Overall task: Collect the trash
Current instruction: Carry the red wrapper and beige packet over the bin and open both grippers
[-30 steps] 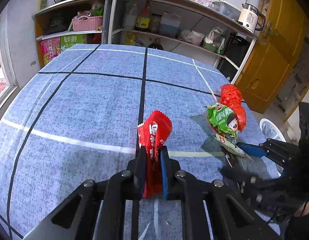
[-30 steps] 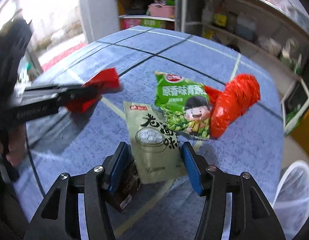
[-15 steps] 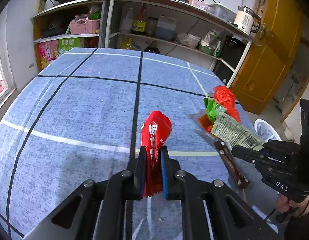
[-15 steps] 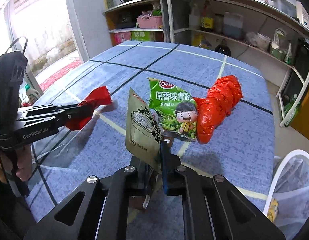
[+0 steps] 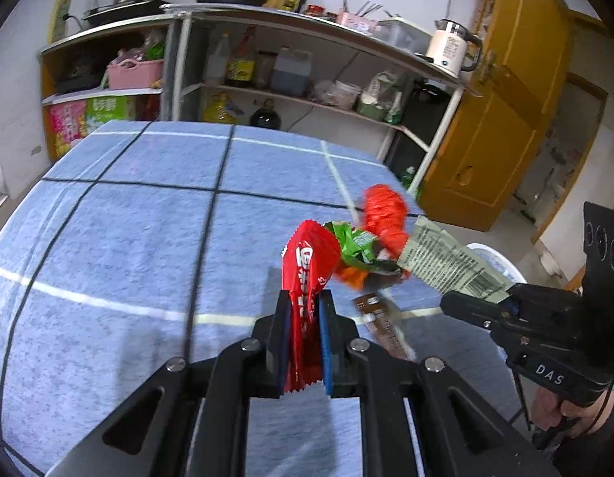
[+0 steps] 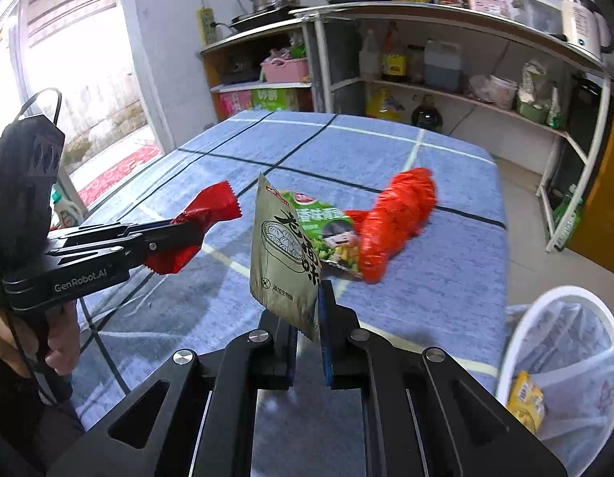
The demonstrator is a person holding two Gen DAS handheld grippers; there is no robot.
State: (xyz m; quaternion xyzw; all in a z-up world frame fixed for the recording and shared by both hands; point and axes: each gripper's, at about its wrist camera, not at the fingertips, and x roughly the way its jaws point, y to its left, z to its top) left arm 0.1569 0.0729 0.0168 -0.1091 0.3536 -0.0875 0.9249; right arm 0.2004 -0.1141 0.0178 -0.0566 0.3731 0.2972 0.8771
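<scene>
My left gripper (image 5: 303, 302) is shut on a red snack wrapper (image 5: 307, 266), held above the blue table (image 5: 128, 238); the right wrist view shows that wrapper (image 6: 203, 214) at its left. My right gripper (image 6: 311, 298) is shut on a grey-green sachet (image 6: 283, 262), lifted off the cloth; the left wrist view shows the sachet (image 5: 446, 262) at the right. On the table lie a green snack bag (image 6: 327, 234), a red crumpled bag (image 6: 398, 214) and a brown bar wrapper (image 5: 382, 326).
A white mesh bin (image 6: 561, 349) stands on the floor right of the table, with a yellow packet (image 6: 525, 401) inside. Kitchen shelves (image 5: 307, 79) with bottles and pots line the far wall. A yellow door (image 5: 506, 119) is at the right.
My right gripper shut on the sachet and lifted it off the table. Both grippers rose, and the left one carried the red wrapper towards the right.
</scene>
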